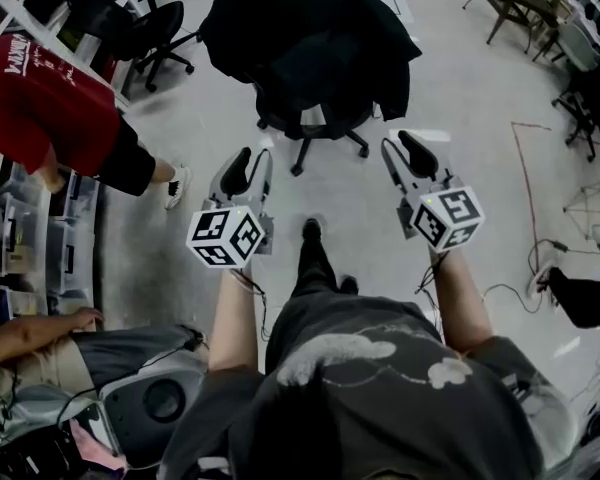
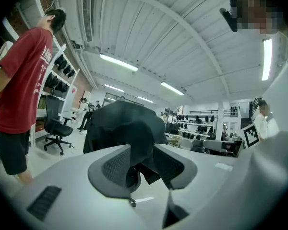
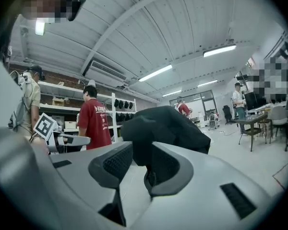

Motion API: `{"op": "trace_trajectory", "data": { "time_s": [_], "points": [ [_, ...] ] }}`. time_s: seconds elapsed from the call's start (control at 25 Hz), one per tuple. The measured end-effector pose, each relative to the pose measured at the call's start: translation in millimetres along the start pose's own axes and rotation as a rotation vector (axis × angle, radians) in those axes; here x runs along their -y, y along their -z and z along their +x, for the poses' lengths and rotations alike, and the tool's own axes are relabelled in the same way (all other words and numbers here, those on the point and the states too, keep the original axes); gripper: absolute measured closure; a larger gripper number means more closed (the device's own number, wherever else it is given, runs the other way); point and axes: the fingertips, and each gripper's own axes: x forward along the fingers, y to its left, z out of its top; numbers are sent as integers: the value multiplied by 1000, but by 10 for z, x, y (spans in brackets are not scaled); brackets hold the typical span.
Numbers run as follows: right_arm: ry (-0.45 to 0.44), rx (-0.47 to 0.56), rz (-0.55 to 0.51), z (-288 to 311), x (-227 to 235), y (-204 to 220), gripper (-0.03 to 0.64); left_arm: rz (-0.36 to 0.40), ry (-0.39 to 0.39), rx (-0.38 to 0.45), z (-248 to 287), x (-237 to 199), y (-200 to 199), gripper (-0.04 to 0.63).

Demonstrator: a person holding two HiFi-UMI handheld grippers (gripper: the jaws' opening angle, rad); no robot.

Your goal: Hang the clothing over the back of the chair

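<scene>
Your black jacket-like clothing (image 1: 310, 38) is already draped over the back of the black wheeled office chair (image 1: 327, 136), covering the top of it; your left tongs (image 1: 250, 165) and right tongs (image 1: 403, 154) are both spread wide, pinching nothing, and are clear of the chair on your side. A person in a red shirt (image 1: 50, 98) stands off to your left.

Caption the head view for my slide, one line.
Black clothing hangs over the chair back; the left hand-held gripper and right hand-held gripper are open and empty.
</scene>
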Motion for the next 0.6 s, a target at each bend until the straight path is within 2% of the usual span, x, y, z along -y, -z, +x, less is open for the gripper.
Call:
{"op": "trace_trajectory", "data": {
  "time_s": [0.08,0.16,0.32,0.48,0.6],
  "points": [
    [-5,-6,2,-31,-14,16,561,-10,12,-13,21,52,59,462],
    [-12,-9,11,-71,-24,55,609,-19,29,-28,32,98,133,462],
    [-42,-27,31,-148,-51,185,624,-30,72,-49,42,207,248,470],
    [-38,-90,1,-185,-93,358,624,-22,96,-69,-4,279,332,591],
    [-49,-109,-1,-176,-115,428,626,-26,139,-96,-8,361,412,594]
  ]
}}
